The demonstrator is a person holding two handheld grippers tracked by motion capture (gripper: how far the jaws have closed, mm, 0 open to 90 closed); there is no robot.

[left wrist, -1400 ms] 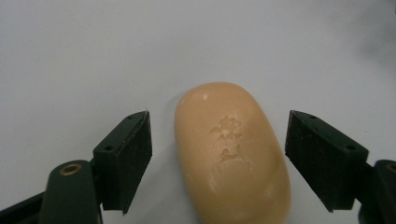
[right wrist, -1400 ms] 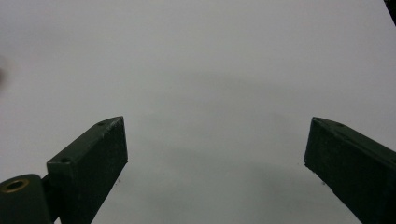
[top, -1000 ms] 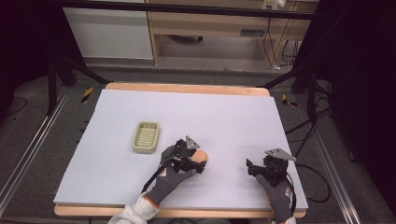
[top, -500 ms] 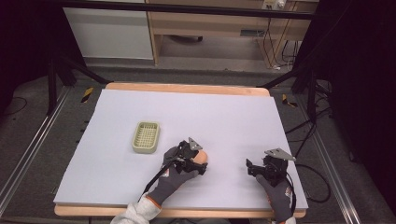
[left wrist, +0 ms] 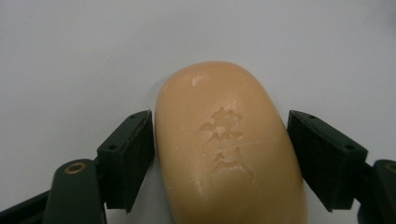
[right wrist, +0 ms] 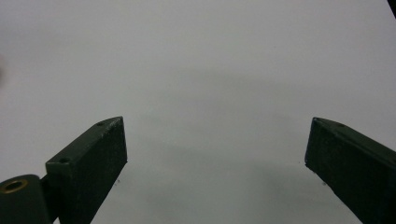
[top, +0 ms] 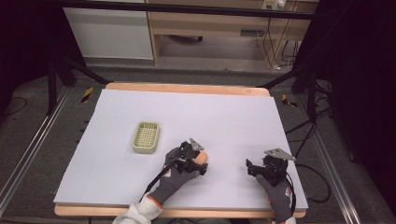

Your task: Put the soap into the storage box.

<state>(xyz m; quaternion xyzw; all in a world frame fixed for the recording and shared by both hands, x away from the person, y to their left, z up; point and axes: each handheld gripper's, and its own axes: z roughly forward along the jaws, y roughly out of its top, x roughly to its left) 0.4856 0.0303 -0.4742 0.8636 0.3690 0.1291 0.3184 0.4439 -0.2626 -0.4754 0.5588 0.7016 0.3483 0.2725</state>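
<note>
A pale sheet [top: 224, 116] covers the table. At lower centre of the high view, the soap [left wrist: 229, 149] is bracketed by the left gripper [left wrist: 219, 158], jaws just beside it. The right gripper [right wrist: 215, 172] is held wide open, lower right. A basket [top: 146, 137] sits left.

One soap [left wrist: 229, 149] lies on the one table [top: 233, 116], and one basket [top: 146, 137] stands there too. There are two grippers, a left gripper [top: 198, 161] and a right gripper [top: 254, 167], each with two jaws. Two gloved hands hold them, the left hand [top: 175, 179] and the right hand [top: 279, 196].
</note>
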